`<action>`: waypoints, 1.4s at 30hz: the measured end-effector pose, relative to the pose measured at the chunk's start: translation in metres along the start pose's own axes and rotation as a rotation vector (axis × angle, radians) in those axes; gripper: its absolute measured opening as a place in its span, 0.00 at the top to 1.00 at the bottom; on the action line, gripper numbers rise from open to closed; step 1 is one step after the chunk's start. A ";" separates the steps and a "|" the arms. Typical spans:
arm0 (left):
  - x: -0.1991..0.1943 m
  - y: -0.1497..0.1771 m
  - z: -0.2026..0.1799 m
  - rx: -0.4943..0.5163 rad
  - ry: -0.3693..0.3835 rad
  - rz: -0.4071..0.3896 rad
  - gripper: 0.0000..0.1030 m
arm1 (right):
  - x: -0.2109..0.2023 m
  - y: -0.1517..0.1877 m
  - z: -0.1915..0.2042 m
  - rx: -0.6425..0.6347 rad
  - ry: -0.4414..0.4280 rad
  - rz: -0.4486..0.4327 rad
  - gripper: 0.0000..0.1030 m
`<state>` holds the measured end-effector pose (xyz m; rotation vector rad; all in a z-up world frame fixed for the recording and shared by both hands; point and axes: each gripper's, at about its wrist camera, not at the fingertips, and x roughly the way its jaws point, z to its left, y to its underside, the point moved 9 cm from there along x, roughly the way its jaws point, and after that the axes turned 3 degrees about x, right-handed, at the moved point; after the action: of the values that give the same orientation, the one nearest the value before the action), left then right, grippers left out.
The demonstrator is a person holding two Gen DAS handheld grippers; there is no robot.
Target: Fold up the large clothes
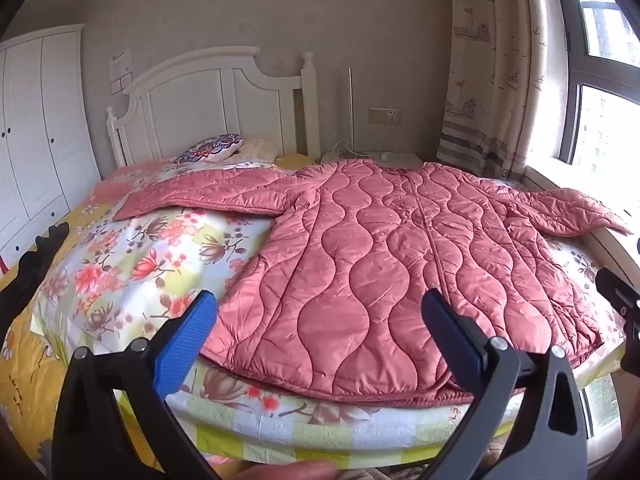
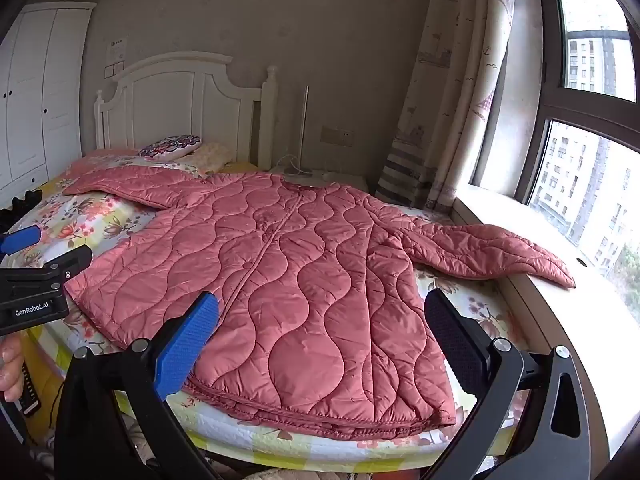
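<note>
A large pink quilted jacket (image 1: 384,248) lies spread flat, front up, on the floral bed (image 1: 132,264), sleeves out to both sides. Its right sleeve (image 2: 488,252) drapes onto the windowsill. My left gripper (image 1: 320,320) is open and empty, held above the jacket's hem near the foot of the bed. My right gripper (image 2: 320,320) is open and empty, also over the hem (image 2: 320,412), further right. The left gripper's body shows at the left edge of the right wrist view (image 2: 36,292).
A white headboard (image 1: 212,100) and pillows (image 1: 212,148) stand at the far end. A white wardrobe (image 1: 32,132) is on the left. The windowsill (image 2: 560,320), curtain (image 2: 452,100) and window run along the right. A nightstand (image 1: 372,158) sits by the wall.
</note>
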<state>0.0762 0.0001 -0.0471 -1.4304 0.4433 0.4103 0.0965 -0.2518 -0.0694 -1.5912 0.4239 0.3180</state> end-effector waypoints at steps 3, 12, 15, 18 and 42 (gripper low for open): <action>-0.001 -0.001 0.000 0.018 -0.006 -0.009 0.02 | 0.002 0.002 0.002 -0.004 -0.006 0.013 0.04; 0.000 0.009 0.005 0.019 -0.010 0.015 0.02 | 0.005 0.005 0.004 0.005 -0.037 0.040 0.04; -0.002 0.011 0.006 0.020 -0.011 0.015 0.02 | 0.005 0.006 0.005 0.007 -0.040 0.043 0.04; 0.002 0.010 0.007 0.016 -0.011 0.024 0.02 | 0.006 0.008 0.006 0.008 -0.044 0.049 0.04; 0.010 0.018 0.002 0.024 -0.013 0.046 0.02 | 0.014 0.015 0.009 0.011 -0.053 0.075 0.04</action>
<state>0.0754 0.0036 -0.0669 -1.3950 0.4698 0.4498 0.1022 -0.2446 -0.0899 -1.5555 0.4444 0.4140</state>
